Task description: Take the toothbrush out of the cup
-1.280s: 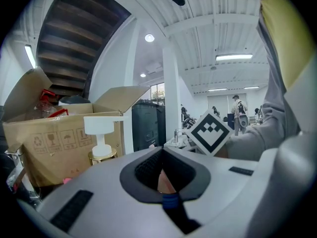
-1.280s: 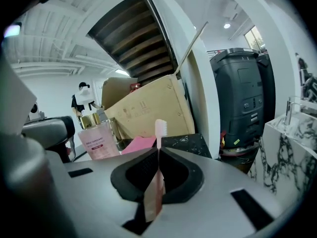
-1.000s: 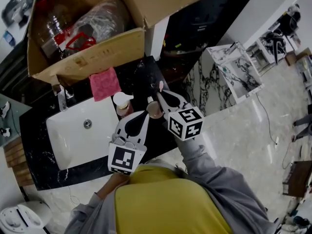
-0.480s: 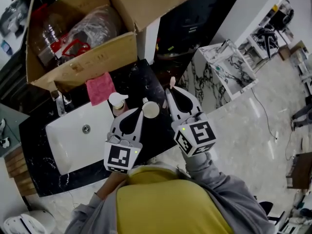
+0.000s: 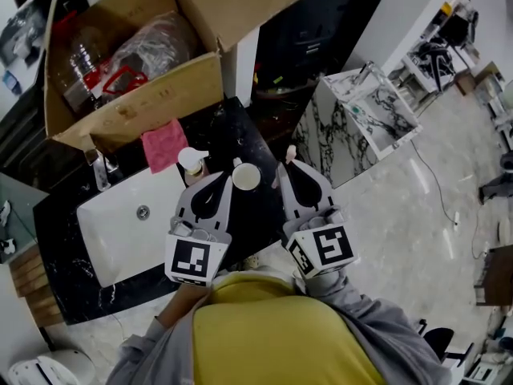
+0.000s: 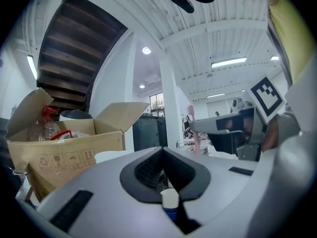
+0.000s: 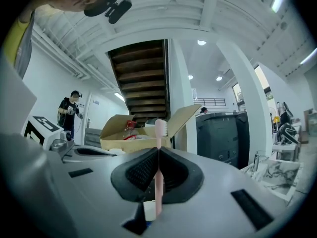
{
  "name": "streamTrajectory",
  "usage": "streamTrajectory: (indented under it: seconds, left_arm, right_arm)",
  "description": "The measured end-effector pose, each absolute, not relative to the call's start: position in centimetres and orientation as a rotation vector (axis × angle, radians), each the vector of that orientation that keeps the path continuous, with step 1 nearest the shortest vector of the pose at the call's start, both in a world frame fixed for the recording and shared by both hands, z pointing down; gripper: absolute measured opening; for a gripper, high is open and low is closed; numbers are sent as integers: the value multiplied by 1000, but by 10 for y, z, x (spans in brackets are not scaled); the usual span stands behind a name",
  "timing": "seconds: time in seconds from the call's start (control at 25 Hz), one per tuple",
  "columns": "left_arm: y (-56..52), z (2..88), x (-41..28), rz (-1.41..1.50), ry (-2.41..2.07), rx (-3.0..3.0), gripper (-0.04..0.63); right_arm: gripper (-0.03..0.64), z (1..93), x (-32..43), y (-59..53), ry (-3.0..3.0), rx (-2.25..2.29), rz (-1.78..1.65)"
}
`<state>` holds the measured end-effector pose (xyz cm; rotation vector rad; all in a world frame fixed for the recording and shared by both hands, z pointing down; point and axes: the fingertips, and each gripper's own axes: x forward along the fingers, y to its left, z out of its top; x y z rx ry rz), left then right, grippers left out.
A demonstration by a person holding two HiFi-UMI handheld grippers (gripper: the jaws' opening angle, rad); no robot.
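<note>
Right gripper view: right hand-held gripper (image 7: 158,150) clamps the toothbrush (image 7: 159,129), clear of the cup (image 5: 246,176). The left hand-held gripper (image 6: 162,151), jaws together, sits beside the cup. Best carried away upright, gently.

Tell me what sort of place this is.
Probably a bathroom-style washstand set up inside a large open workspace: a white sink with a tap in a black counter, a cardboard box behind it, and a wide polished floor.
</note>
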<state>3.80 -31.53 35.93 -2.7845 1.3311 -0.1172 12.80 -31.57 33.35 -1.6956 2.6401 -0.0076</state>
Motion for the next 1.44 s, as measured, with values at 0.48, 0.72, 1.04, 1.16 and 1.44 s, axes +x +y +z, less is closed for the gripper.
streamTrajectory:
  seconds: [0.48,0.72,1.04,1.16,1.44]
  left_arm:
    - [-309,352,28,-105,1352,-2752,0]
    - [-310,352,26,-100,1356,-2743,0]
    - [-311,348,30,-79,1359,-2756,0]
    - [-311,347,32,-70,1363,-2748,0]
    - [-309,348,37,-67,1383,-2739,0]
  right_arm:
    - [20,345,124,-302,2646,-1724,-15]
    - [20,343,124,-303,2627,-1710,-47]
    - [20,343,127,-305,2619,-1710,-46]
    - [20,342,130,-305,2617,-1706,-45]
    - [20,345,135,-303,2624,-1693,-42]
